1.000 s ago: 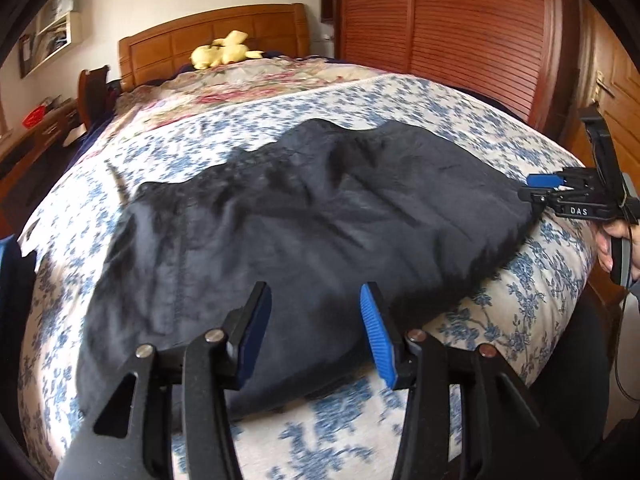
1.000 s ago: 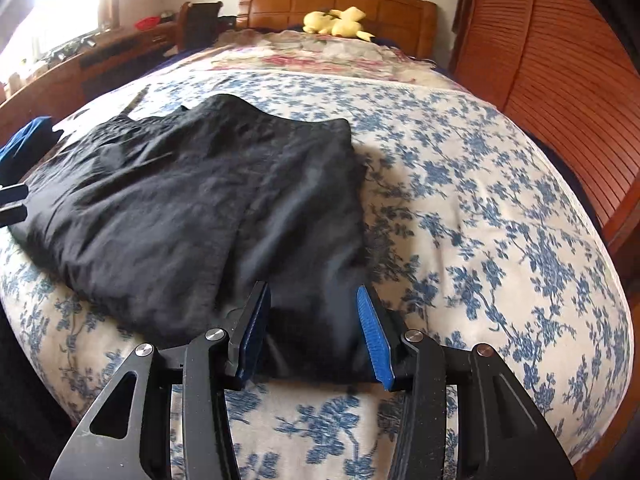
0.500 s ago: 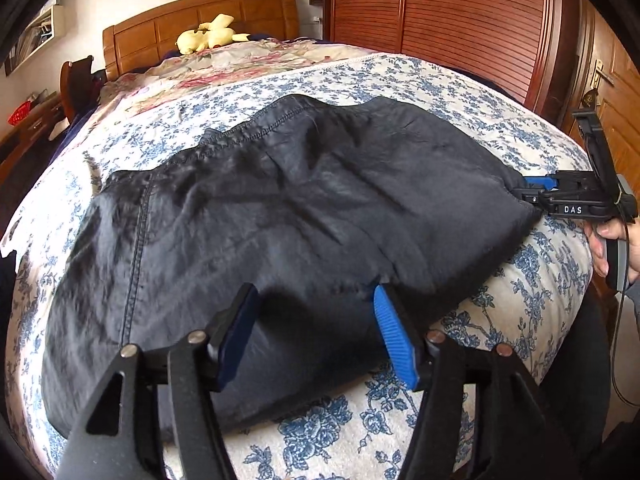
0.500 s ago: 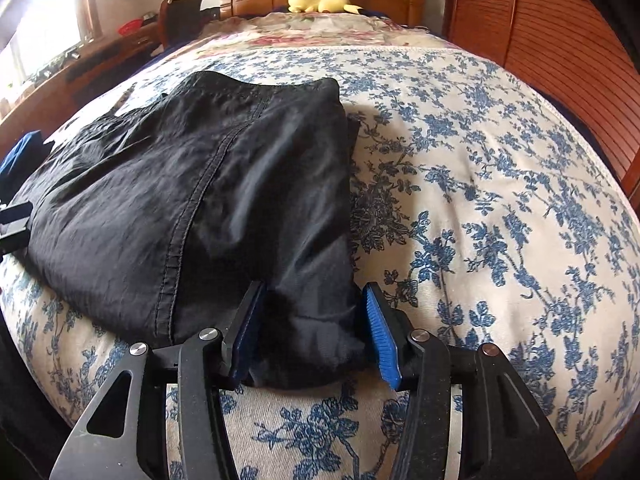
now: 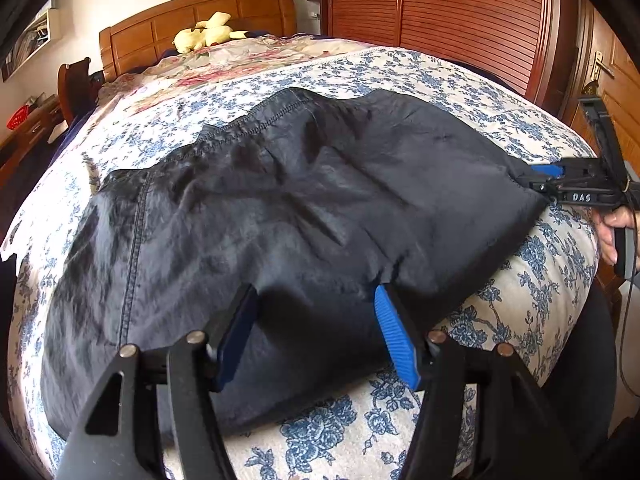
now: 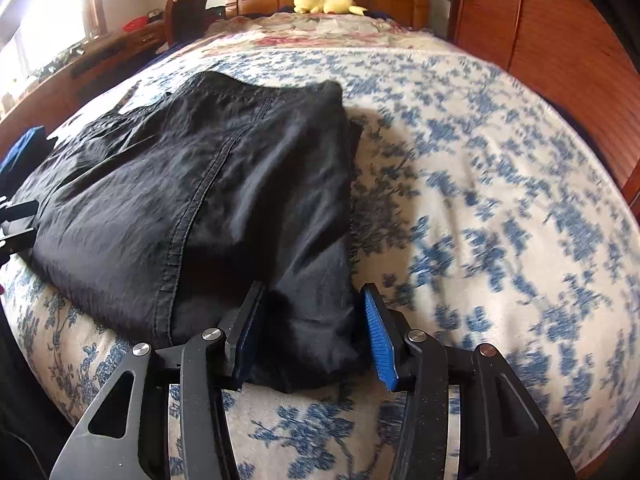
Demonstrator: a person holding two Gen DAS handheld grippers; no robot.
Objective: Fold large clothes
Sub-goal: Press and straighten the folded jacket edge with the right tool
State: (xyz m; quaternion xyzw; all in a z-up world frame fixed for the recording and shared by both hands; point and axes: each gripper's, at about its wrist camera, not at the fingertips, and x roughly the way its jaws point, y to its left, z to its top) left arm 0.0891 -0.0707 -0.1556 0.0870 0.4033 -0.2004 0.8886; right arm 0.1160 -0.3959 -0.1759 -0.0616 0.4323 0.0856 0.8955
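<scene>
A large black garment (image 5: 280, 216) lies spread on the blue-flowered bedspread (image 5: 460, 92), near the bed's foot edge. My left gripper (image 5: 314, 312) is open, its blue pads on either side of the garment's near hem. My right gripper (image 6: 310, 312) is open too, its pads straddling the garment's (image 6: 200, 200) near right corner. In the left wrist view the right gripper (image 5: 560, 184) shows at the garment's far right corner, held by a hand. The left gripper's tip (image 6: 16, 220) shows at the left edge of the right wrist view.
A wooden headboard (image 5: 200, 28) with a yellow plush toy (image 5: 208, 34) stands at the far end. A slatted wooden wardrobe (image 5: 460, 12) runs along the bed's right side. A desk and chair (image 6: 120, 48) stand to the left. The bedspread drops off at the near edge.
Both grippers have moved forward onto the garment's near edge, so cloth now sits between the pads. Both stay open.
</scene>
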